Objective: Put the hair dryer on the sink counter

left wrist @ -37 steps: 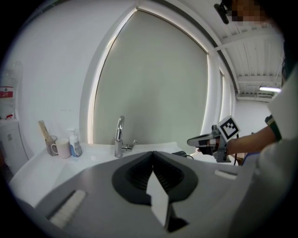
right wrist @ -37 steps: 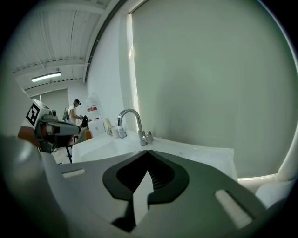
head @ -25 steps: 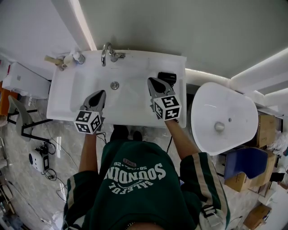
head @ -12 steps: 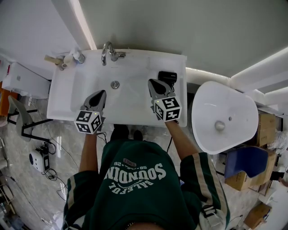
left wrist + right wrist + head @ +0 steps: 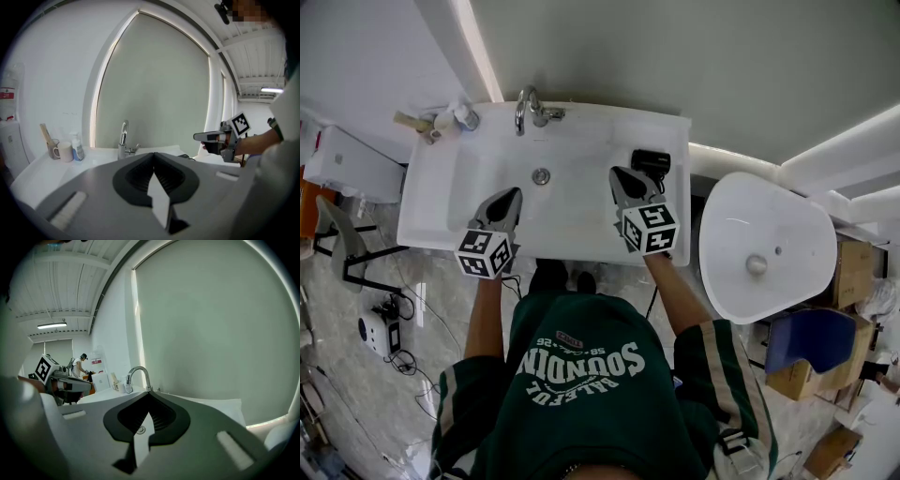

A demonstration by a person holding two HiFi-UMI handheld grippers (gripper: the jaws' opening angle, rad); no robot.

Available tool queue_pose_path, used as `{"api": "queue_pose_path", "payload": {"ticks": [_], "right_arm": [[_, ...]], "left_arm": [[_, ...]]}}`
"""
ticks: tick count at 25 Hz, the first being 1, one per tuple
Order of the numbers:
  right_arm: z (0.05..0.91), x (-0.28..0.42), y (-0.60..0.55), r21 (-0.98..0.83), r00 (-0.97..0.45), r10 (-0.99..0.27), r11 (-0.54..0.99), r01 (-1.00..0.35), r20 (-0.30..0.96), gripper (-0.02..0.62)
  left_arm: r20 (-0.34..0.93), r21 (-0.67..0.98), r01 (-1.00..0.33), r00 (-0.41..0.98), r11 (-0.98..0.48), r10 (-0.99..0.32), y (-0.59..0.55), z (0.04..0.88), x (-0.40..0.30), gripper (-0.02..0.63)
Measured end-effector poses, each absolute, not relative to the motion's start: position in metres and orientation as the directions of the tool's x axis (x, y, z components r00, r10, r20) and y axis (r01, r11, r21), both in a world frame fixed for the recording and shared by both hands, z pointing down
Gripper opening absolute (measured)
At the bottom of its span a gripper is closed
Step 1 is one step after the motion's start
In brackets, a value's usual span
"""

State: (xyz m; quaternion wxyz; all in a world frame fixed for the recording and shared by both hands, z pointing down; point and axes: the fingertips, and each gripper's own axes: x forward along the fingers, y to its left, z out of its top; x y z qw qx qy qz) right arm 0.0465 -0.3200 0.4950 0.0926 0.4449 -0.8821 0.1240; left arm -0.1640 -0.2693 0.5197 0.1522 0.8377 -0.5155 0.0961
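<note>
Right gripper (image 5: 617, 173), pressed together and empty; hair dryer (image 5: 650, 159) just ahead looks rigid, slick. I'd grasp its handle.

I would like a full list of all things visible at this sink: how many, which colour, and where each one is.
sink counter: one, white, centre, in front of the person
faucet: one, chrome, rear edge of the counter
drain: one, metal, in the basin below the faucet
hair dryer: one, black, rear right of the counter
mug: one, white, rear left corner
bottle: one, white and blue, beside the mug
oval basin: one, white, right of the counter
cardboard boxes: at least two, brown, far right
sweatshirt: one, green, on the person
left tool: one, grey, shut and empty, over the basin
right tool: one, grey, shut and empty, just short of the hair dryer
</note>
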Motion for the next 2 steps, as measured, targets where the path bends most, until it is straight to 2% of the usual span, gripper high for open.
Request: {"api": "queue_pose_path", "payload": {"ticks": [2], "right_arm": [[0.4963, 0.0457, -0.3210, -0.138, -0.588, -0.761, 0.574, -0.807, 0.276, 0.005]], "left_arm": [[0.319, 0.157, -0.894, 0.449, -0.421, -0.835, -0.2703, 0.5203, -0.1648, 0.052]]}}
